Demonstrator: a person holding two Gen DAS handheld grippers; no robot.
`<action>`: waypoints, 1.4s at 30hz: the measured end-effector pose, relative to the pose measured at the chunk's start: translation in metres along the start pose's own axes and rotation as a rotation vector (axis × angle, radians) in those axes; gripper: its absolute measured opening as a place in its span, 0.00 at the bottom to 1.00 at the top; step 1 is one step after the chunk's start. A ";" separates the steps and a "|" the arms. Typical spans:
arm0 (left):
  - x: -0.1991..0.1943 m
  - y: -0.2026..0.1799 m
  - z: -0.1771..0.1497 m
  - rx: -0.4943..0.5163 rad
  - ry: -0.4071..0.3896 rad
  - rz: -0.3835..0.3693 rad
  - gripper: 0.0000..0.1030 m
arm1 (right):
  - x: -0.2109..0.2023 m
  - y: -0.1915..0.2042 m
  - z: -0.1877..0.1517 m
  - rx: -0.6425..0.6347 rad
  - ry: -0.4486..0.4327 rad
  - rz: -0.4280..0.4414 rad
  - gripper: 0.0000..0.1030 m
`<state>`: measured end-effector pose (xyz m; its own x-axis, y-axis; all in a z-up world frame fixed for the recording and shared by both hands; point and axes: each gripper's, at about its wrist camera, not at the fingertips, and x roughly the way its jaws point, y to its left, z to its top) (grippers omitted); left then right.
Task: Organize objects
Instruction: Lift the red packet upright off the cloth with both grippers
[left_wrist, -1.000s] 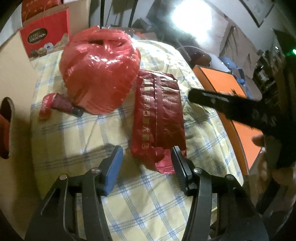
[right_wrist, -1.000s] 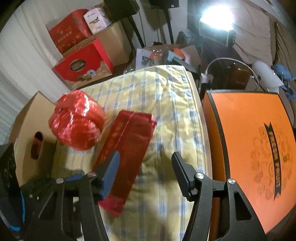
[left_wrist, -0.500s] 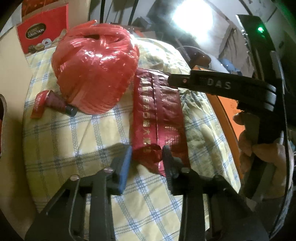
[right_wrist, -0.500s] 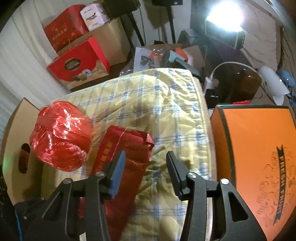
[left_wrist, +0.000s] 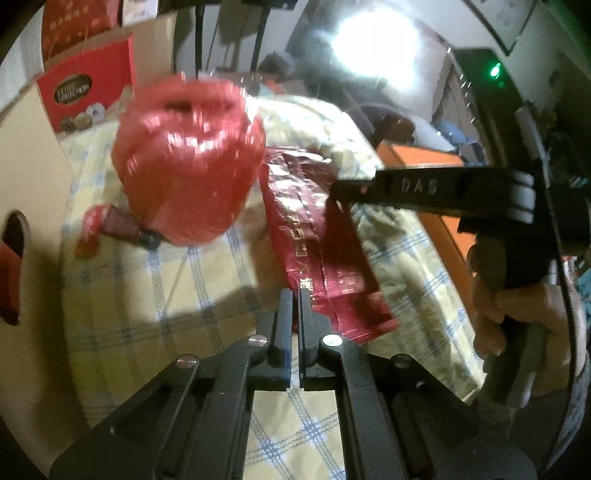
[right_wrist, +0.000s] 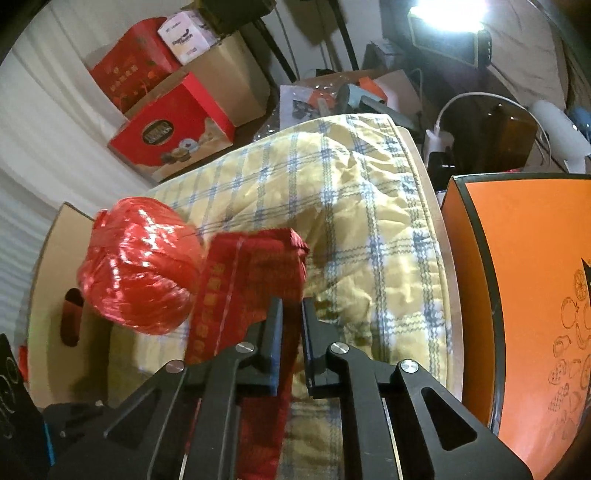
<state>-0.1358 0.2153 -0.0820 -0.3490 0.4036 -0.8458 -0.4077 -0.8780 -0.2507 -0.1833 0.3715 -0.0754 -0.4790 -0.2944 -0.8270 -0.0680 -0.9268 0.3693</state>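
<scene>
Plaid cloth (right_wrist: 369, 229); crinkly red packet (right_wrist: 251, 280)

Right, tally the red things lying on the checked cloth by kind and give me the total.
Ball of shiny red twine: 1
Flat red packet with gold lettering, both claws closed on it: 1
Small red wrapped item with a dark end, half behind the ball: 1
Total: 3
</scene>
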 end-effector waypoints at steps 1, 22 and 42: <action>-0.007 -0.001 0.001 0.010 -0.016 -0.002 0.01 | -0.004 0.001 0.000 0.000 -0.006 0.003 0.07; -0.084 0.020 0.028 -0.075 -0.128 -0.091 0.00 | -0.078 0.091 -0.082 -0.347 -0.053 -0.098 0.43; -0.100 0.011 0.021 -0.091 -0.068 -0.186 0.00 | -0.069 0.125 -0.085 -0.350 -0.132 -0.033 0.12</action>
<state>-0.1233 0.1708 0.0093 -0.3320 0.5745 -0.7481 -0.3932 -0.8052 -0.4439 -0.0845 0.2562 -0.0080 -0.5917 -0.2515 -0.7660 0.2069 -0.9656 0.1572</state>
